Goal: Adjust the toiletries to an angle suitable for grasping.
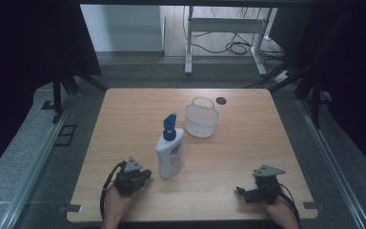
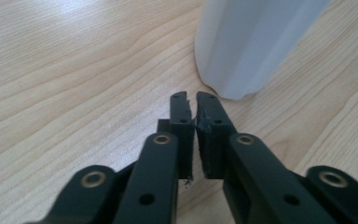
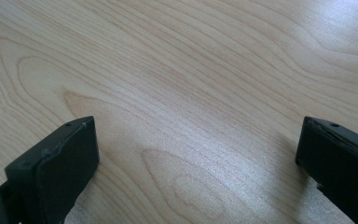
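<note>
Item 1, left hand-held gripper (image 1: pixel 145 175): you are resting it low on the desk (image 1: pixel 124 124), near the front edge, with the jaws brought together to a hairline gap and nothing between them. It is pointing at the foot of the bottle, just short of it and not touching.

Item 2, right hand-held gripper (image 1: pixel 239 191): you are keeping it at the front right of the desk, well apart from everything, jaws spread wide over bare wood and holding nothing.

Item 3, white pump bottle (image 1: pixel 170 153) with a blue pump head (image 1: pixel 170 127): it is lying near the middle of the desk, base toward you, pump head pointing away toward the basket.

Item 4, white mesh basket (image 1: pixel 201 121) with a loop handle: it is standing upright just beyond the bottle, to its right.

Handling note: the bottle is looking like the piece in hand. With the jaws together you are not taking hold of anything, so spread the left jaws wider than the body, straddle it across the middle, and close squarely; the smooth rounded plastic is likely to roll or slip from a grip near the end.
</note>
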